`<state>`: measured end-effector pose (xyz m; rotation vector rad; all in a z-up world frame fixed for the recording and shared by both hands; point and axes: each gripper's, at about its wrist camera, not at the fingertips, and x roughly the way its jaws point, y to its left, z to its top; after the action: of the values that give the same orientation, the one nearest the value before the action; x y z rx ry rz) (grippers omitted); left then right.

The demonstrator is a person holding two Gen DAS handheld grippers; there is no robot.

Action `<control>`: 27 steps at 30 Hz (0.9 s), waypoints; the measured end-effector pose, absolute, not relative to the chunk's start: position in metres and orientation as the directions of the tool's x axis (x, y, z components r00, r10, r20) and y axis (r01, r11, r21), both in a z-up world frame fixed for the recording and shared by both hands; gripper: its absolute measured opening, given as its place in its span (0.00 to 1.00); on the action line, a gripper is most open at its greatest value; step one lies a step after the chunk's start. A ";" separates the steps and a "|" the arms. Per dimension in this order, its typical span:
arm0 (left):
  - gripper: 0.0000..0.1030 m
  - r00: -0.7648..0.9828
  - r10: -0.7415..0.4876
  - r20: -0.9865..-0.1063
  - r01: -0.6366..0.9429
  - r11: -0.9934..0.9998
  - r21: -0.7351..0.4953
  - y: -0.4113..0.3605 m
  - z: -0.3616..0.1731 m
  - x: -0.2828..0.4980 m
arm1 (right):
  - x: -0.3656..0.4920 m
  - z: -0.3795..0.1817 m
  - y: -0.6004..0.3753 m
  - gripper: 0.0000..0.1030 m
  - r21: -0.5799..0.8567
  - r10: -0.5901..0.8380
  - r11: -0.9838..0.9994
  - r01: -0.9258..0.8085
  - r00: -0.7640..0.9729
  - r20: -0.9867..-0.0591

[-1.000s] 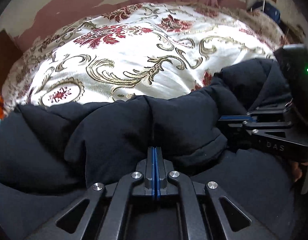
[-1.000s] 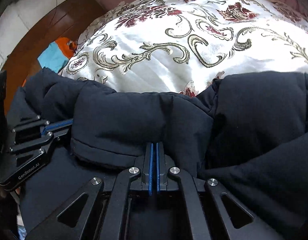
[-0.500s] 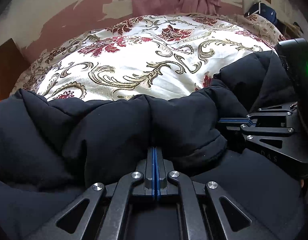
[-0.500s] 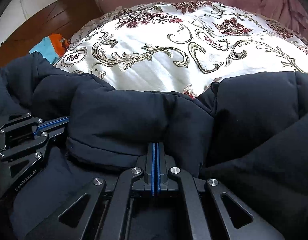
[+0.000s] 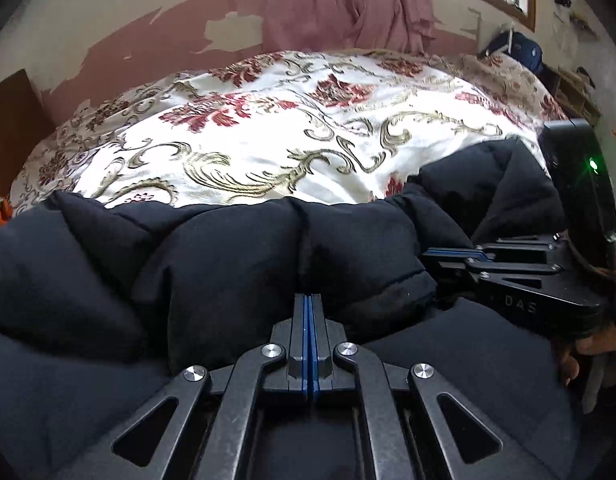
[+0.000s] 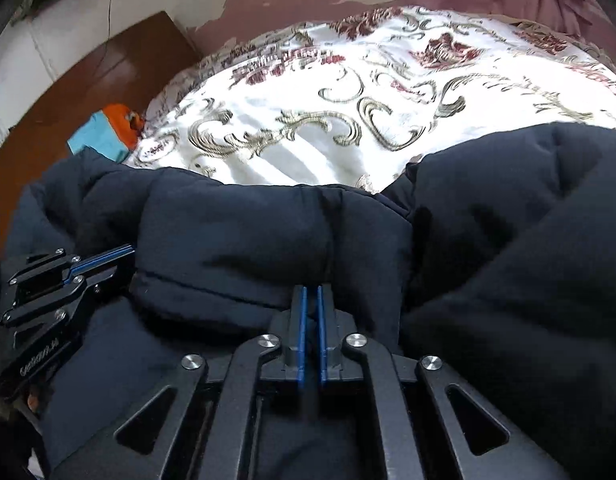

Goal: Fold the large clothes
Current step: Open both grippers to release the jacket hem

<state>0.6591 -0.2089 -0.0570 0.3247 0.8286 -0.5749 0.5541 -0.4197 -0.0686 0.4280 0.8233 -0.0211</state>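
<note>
A dark navy puffer jacket [image 5: 228,264] lies bunched across the near part of a bed and fills the lower half of both views [image 6: 236,240]. My left gripper [image 5: 310,300] is shut on a thick fold of the jacket. My right gripper [image 6: 311,292] is shut on another fold, its blue pads a narrow gap apart. The right gripper shows at the right of the left wrist view [image 5: 455,254]. The left gripper shows at the left of the right wrist view [image 6: 108,256]. Both pinch the same padded edge, side by side.
The bed carries a white cover [image 5: 268,148] with gold scrolls and red flowers. Beyond it are a peeling wall, a pink curtain [image 5: 339,4] and a window. A wooden headboard [image 6: 88,92] and an orange and blue item [image 6: 108,128] lie at the left.
Both grippers have risen with the jacket edge still pinched, so more wall, curtain and window show. The right gripper's pads have parted slightly.
</note>
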 end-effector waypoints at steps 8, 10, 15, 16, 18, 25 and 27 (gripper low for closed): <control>0.04 0.635 -0.370 -0.678 0.534 0.845 0.039 -0.197 -0.024 0.632 | 0.503 -0.029 -0.423 0.54 0.321 0.036 0.921 0.219 0.773 -0.633; 0.06 0.657 -0.375 -0.654 0.524 0.851 0.039 -0.195 -0.014 0.627 | 0.492 -0.022 -0.429 0.56 0.315 0.007 0.917 0.244 0.781 -0.625; 0.27 0.674 -0.382 -0.632 0.494 0.869 0.002 -0.191 0.009 0.613 | 0.466 -0.002 -0.445 0.70 0.318 -0.039 0.905 0.283 0.799 -0.601; 0.41 0.677 -0.384 -0.628 0.490 0.872 -0.004 -0.190 0.012 0.609 | 0.458 0.003 -0.446 0.74 0.318 -0.042 0.905 0.282 0.804 -0.594; 0.76 0.699 -0.393 -0.598 0.472 0.881 -0.027 -0.184 0.024 0.596 | 0.447 0.012 -0.445 0.80 0.313 -0.053 0.907 0.283 0.812 -0.582; 0.90 0.760 -0.374 -0.532 0.411 0.910 -0.052 -0.164 0.063 0.548 | 0.399 0.052 -0.433 0.98 0.281 -0.082 0.925 0.255 0.857 -0.509; 0.93 0.776 -0.371 -0.510 0.406 0.913 -0.047 -0.157 0.075 0.533 | 0.386 0.064 -0.427 0.98 0.257 -0.090 0.935 0.244 0.864 -0.495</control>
<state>0.5330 -0.1571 0.0748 0.0666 0.5379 -0.4206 0.3865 -0.4267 0.0637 0.3199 0.4983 -0.1780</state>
